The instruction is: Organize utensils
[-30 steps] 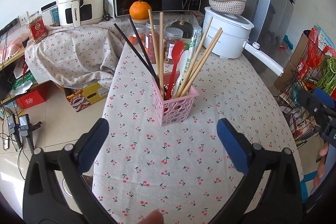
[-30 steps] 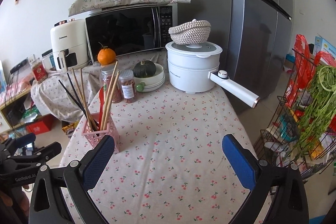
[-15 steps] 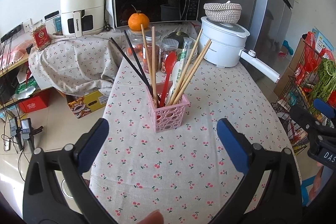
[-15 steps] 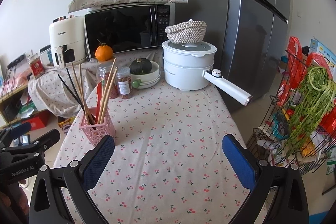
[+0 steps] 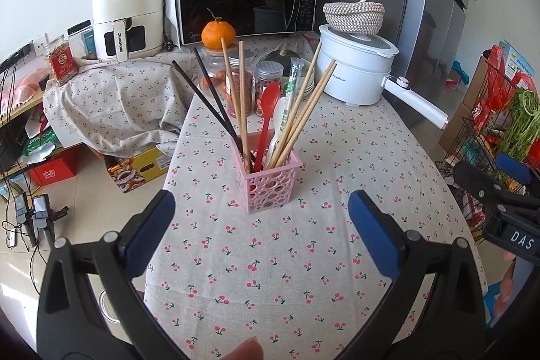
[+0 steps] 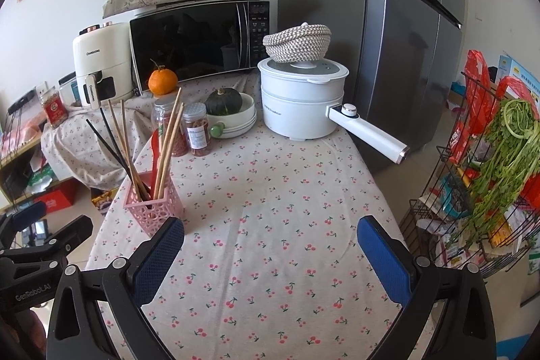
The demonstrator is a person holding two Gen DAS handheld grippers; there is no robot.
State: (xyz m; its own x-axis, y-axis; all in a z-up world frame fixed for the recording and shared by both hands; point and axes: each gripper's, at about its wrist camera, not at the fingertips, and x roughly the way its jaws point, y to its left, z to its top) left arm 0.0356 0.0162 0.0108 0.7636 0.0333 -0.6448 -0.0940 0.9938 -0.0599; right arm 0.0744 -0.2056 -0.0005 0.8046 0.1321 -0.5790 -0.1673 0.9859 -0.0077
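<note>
The pink holder (image 5: 268,183) stands on the table (image 5: 303,275), just beyond the left gripper (image 5: 261,231) and centred between its wide-apart, empty jaws. Chopsticks (image 5: 300,117), black chopsticks (image 5: 209,103) and a red spoon (image 5: 266,120) lean in it. From the right gripper (image 6: 270,253), jaws also apart and empty, the holder (image 6: 153,208) sits left, near the table's left edge. Bare cloth spreads near and right; jars (image 6: 197,134) and pot (image 6: 300,100) crowd the far end.
</note>
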